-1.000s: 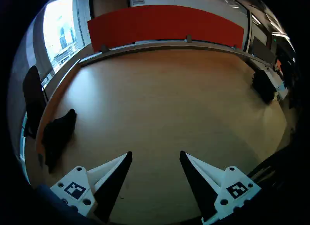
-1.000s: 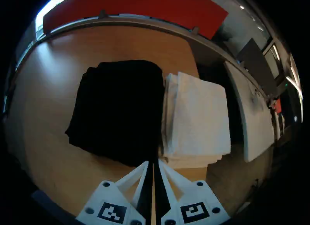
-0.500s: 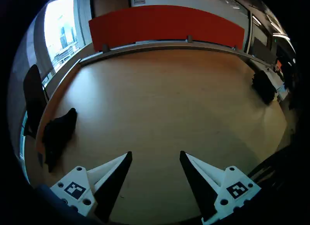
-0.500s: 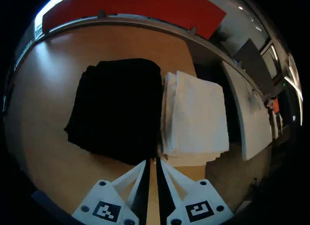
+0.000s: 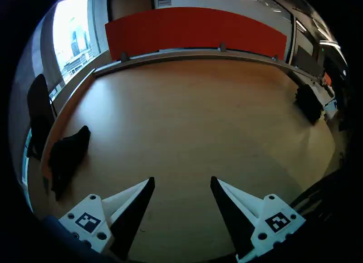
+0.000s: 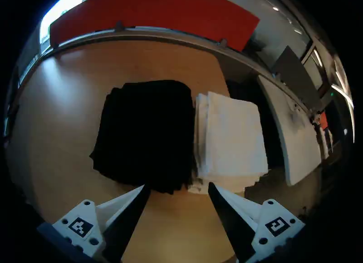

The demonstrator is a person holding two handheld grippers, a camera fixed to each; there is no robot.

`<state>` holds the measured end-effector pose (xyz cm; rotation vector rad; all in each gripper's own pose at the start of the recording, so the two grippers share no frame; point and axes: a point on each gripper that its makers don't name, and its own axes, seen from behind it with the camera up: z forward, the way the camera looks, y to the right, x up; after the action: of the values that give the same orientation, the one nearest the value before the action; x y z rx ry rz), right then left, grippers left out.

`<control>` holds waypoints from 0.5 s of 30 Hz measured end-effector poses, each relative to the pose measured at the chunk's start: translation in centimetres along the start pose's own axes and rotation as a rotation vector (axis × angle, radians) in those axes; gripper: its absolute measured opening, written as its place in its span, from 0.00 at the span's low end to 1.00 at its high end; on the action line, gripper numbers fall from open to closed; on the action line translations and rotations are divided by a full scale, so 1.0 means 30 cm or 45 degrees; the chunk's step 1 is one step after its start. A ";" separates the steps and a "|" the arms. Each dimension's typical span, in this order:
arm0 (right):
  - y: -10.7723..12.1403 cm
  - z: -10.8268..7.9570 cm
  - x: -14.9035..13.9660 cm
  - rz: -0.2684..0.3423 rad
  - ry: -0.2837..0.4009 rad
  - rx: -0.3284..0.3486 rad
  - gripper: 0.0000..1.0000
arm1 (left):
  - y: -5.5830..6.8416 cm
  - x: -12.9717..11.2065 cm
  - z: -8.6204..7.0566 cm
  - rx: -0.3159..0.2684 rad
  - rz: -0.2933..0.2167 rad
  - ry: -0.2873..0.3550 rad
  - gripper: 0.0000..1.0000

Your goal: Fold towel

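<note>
In the right gripper view a folded black towel [image 6: 145,133] lies on the wooden table [image 6: 59,109], with a stack of folded white towels [image 6: 231,143] touching its right side. My right gripper [image 6: 179,190] hangs open just in front of the near edges of both, holding nothing. In the left gripper view my left gripper [image 5: 181,181] stands open over bare wooden table [image 5: 195,118], nothing between its fingers. A crumpled black cloth [image 5: 68,156] lies at the table's left edge, and another dark bundle [image 5: 308,102] sits at the far right.
A red divider panel [image 5: 195,29] runs along the table's far edge. A dark chair [image 5: 38,113] stands beyond the left edge by a bright window [image 5: 72,36]. In the right gripper view a white desk [image 6: 295,140] stands to the right of the table.
My right gripper has opened from shut and drawn back a little from the towels. The left gripper has stayed still.
</note>
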<state>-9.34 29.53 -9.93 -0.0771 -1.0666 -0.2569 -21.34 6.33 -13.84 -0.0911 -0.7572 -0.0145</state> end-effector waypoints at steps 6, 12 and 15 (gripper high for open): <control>-0.029 -0.016 0.022 0.012 0.034 0.007 0.99 | -0.004 0.001 -0.002 0.004 -0.012 0.010 0.91; -0.070 -0.042 0.072 0.038 0.110 0.009 0.99 | -0.011 -0.005 -0.004 0.007 -0.046 0.015 0.91; -0.092 -0.057 0.103 0.059 0.160 0.011 0.99 | -0.016 -0.005 -0.006 0.009 -0.067 0.019 0.91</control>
<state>-7.16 26.00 -8.23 -0.0766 -0.9402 -0.2128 -21.35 5.85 -14.05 -0.0642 -0.7446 -0.0628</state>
